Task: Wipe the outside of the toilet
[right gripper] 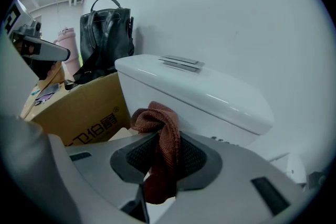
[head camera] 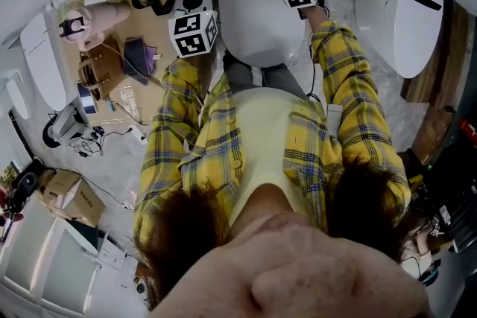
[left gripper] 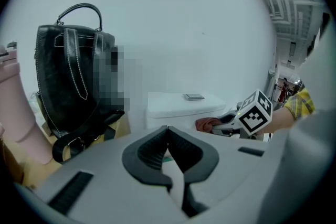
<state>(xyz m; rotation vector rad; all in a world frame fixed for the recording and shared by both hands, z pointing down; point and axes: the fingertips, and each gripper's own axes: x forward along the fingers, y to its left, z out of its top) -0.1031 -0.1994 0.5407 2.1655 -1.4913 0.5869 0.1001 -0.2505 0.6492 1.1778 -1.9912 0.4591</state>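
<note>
The white toilet has its tank (right gripper: 210, 107) straight ahead in the right gripper view, with a flush button (right gripper: 181, 63) on the tank lid. Its closed seat lid (head camera: 257, 18) lies below me in the head view. My right gripper (right gripper: 160, 136) is shut on a reddish-brown cloth (right gripper: 163, 128), held close to the tank's front face just under the lid; whether it touches I cannot tell. The left gripper view shows that cloth (left gripper: 207, 124) beside the right gripper's marker cube (left gripper: 255, 113). My left gripper (left gripper: 168, 136) is shut and holds nothing, hanging left of the toilet.
A cardboard box (right gripper: 79, 107) stands left of the tank, with a black handbag (left gripper: 73, 76) on it and a pink object (left gripper: 16, 107) beside it. A second white toilet (head camera: 402, 11) is at the right. Cables and small boxes (head camera: 71, 197) lie on the floor at the left.
</note>
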